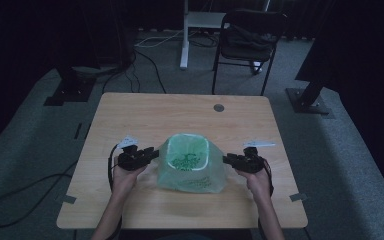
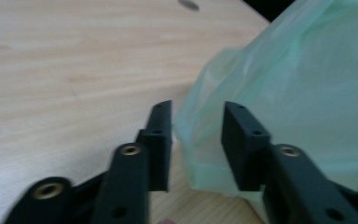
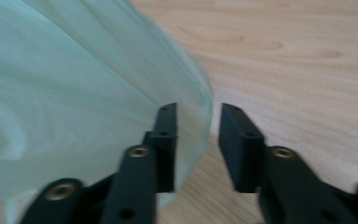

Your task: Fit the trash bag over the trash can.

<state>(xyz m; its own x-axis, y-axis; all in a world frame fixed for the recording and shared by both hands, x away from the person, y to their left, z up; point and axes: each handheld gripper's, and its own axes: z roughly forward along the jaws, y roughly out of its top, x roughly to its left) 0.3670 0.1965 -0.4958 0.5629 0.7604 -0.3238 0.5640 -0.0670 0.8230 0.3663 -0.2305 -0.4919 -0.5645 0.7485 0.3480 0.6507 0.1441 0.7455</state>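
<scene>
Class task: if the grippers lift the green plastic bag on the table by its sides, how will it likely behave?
The green plastic bag is thin and see-through with wrinkled walls, so it will probably sag and crumple. It looks light for its size. Its smooth film may slip between the jaws.

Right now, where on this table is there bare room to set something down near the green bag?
Free: the far strip between the green bag and the grey disc, and the near strip of table between the forearms. Crowded: both flanks of the bag, where the left gripper and right gripper sit close.
</scene>
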